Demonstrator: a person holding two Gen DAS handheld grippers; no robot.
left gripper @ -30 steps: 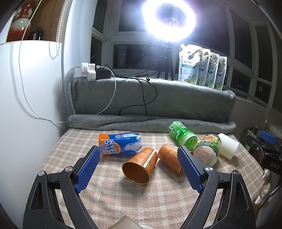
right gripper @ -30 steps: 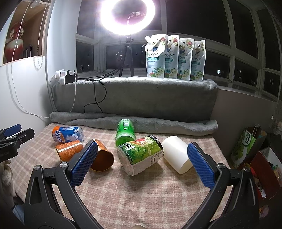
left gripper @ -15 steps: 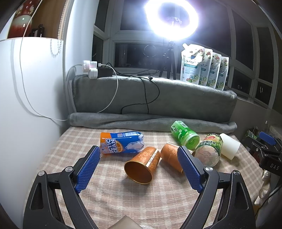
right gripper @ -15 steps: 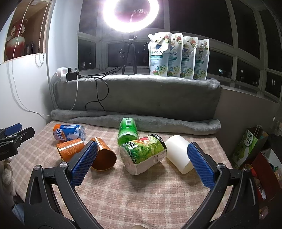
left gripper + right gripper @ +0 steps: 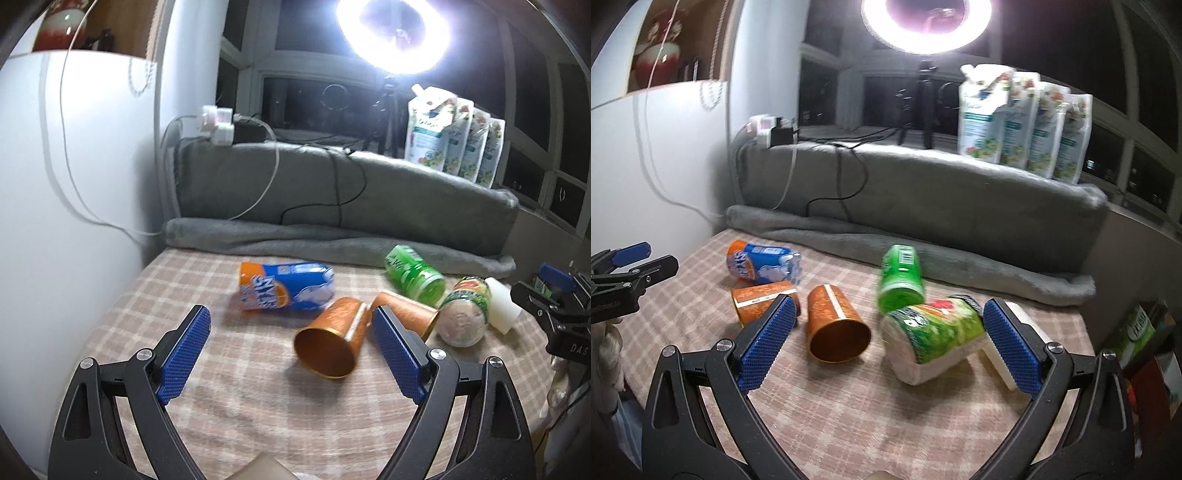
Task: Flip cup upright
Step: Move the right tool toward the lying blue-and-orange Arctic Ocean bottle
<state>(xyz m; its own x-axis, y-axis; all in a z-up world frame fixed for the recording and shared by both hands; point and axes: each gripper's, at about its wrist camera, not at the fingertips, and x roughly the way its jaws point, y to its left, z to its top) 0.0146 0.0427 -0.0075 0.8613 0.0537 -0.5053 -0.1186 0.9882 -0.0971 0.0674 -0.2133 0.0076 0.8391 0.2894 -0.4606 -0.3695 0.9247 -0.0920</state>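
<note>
Several cups lie on their sides on the checked tablecloth (image 5: 240,387). Two orange metal cups lie side by side: one (image 5: 332,341) (image 5: 761,299) opens toward the left wrist camera, the other (image 5: 406,314) (image 5: 834,328) opens toward the right wrist camera. A green-printed paper cup (image 5: 934,336) (image 5: 465,314), a white cup (image 5: 1015,343) (image 5: 502,310), a green cup (image 5: 901,275) (image 5: 413,273) and a blue-orange cup (image 5: 284,291) (image 5: 764,262) also lie tipped. My left gripper (image 5: 291,354) is open and empty, short of the orange cups. My right gripper (image 5: 886,343) is open and empty, around the second orange cup and paper cup in view.
A rolled grey blanket (image 5: 332,243) and grey padded backrest (image 5: 923,184) bound the far edge. A white wall (image 5: 55,221) stands at the left. Refill pouches (image 5: 1023,122), a ring light (image 5: 395,33) and cables sit on the sill. Bags (image 5: 1137,332) stand right of the table.
Both grippers have moved forward and lower toward the cups, which now look larger. The left view has swung left. Both stay open; no cup has moved.
</note>
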